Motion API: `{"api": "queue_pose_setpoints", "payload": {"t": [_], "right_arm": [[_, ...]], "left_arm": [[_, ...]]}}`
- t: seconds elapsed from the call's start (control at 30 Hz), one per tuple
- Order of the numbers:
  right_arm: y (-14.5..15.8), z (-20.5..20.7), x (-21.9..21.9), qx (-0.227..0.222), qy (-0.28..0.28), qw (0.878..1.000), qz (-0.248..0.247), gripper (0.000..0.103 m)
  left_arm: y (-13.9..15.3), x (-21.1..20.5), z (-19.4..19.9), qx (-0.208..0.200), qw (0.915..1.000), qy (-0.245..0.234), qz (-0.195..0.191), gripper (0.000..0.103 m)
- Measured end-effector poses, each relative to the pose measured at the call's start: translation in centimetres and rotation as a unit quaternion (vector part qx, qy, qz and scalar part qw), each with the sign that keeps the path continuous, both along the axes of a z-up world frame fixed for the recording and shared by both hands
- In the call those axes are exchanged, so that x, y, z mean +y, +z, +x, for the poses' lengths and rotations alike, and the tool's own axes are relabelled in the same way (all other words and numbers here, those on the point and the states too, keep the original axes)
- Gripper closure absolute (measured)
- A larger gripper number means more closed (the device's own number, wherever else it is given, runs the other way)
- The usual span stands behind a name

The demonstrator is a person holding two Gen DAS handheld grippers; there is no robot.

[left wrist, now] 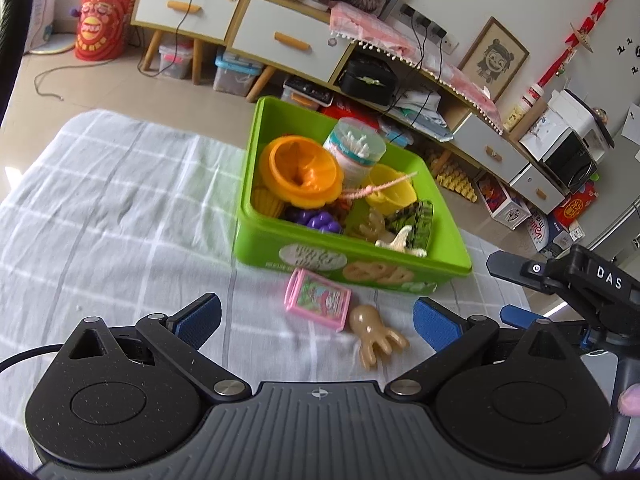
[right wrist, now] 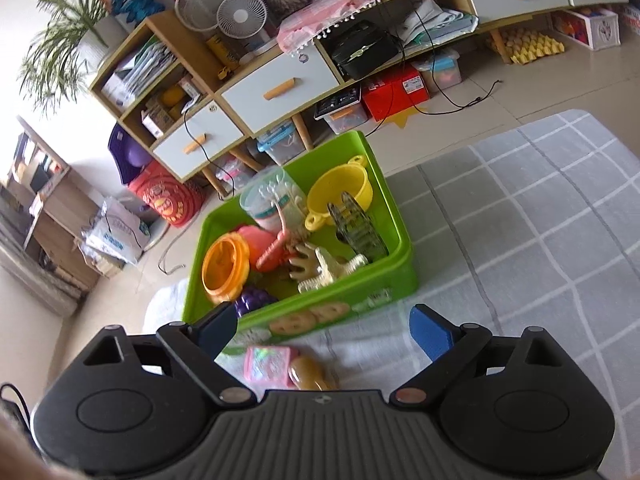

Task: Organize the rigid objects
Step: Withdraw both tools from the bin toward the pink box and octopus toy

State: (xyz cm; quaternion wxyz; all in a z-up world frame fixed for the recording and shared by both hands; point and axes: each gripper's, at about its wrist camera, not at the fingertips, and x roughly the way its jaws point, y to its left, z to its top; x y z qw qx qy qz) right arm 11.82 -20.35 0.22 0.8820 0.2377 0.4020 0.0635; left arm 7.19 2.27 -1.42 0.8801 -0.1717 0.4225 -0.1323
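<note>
A green plastic bin [left wrist: 352, 256] is sitting on a grey checked cloth [left wrist: 120, 208], crowded with toys: an orange cup [left wrist: 304, 172], a yellow pot [left wrist: 390, 190], a clear tub of cotton swabs [left wrist: 354, 146] and purple grapes [left wrist: 318, 220]. Just in front of the bin, a pink toy carton [left wrist: 318, 300] and a tan toy octopus [left wrist: 376, 334] are lying side by side on the cloth. The left gripper [left wrist: 316, 318] is hovering over them, jaws spread wide and holding nothing. The right gripper [right wrist: 324, 330] is likewise standing wide open and empty above the same pair.
</note>
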Motion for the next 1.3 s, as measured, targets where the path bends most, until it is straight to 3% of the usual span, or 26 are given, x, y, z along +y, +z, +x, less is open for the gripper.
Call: {"api": "queue_pose_setpoints", "payload": {"t": [0.63, 0.9, 1.3], "right_arm": [[-3.7, -4.2, 2.8, -0.046, 0.072, 0.992, -0.096, 0.016], [-5.4, -4.7, 4.1, -0.07, 0.104, 0.981, -0.147, 0.015], [-8.1, -4.7, 5.8, -0.078, 0.157, 0.966, -0.189, 0.015]], "left_arm": [[-3.4, 0.3, -2.3, 0.006, 0.9992, 0.003, 0.039, 0.002], [-4.7, -0.1, -2.9, -0.028, 0.9944, -0.005, 0.101, 0.002], [-6.8, 0.2, -2.8, -0.04, 0.9856, -0.017, 0.163, 0.002]]}}
